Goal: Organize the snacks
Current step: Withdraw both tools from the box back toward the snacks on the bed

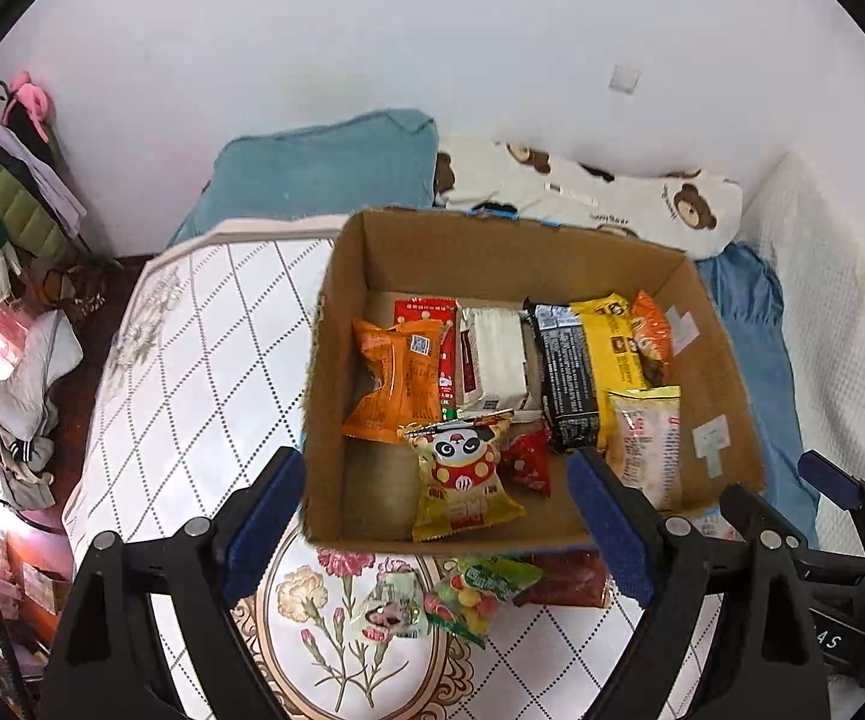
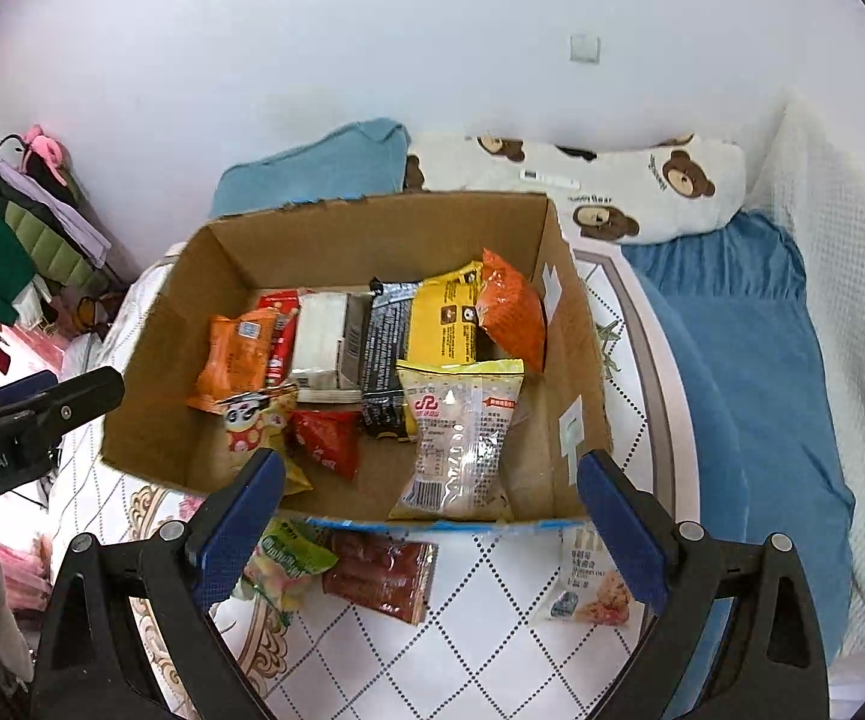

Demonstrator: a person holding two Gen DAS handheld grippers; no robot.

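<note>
An open cardboard box [image 1: 342, 276] [image 2: 192, 300] stands on the bed and holds several snack packs: an orange pack [image 1: 393, 384], a panda pack [image 1: 462, 480] and a clear pack with yellow ends [image 2: 459, 438]. In front of the box lie a green candy bag [image 1: 480, 591] [image 2: 288, 567], a dark red sausage pack [image 2: 381, 576] and a small white snack pack [image 2: 588, 585]. My left gripper [image 1: 438, 531] is open and empty above the box's near wall. My right gripper [image 2: 429, 531] is open and empty over the loose packs.
The bed has a white quilted cover with a flower print [image 1: 336, 618]. A teal pillow [image 1: 324, 171], a bear-print pillow [image 1: 600, 192] and a blue blanket [image 2: 750, 360] lie behind and right. Clothes hang on a rack [image 1: 6, 192] at left.
</note>
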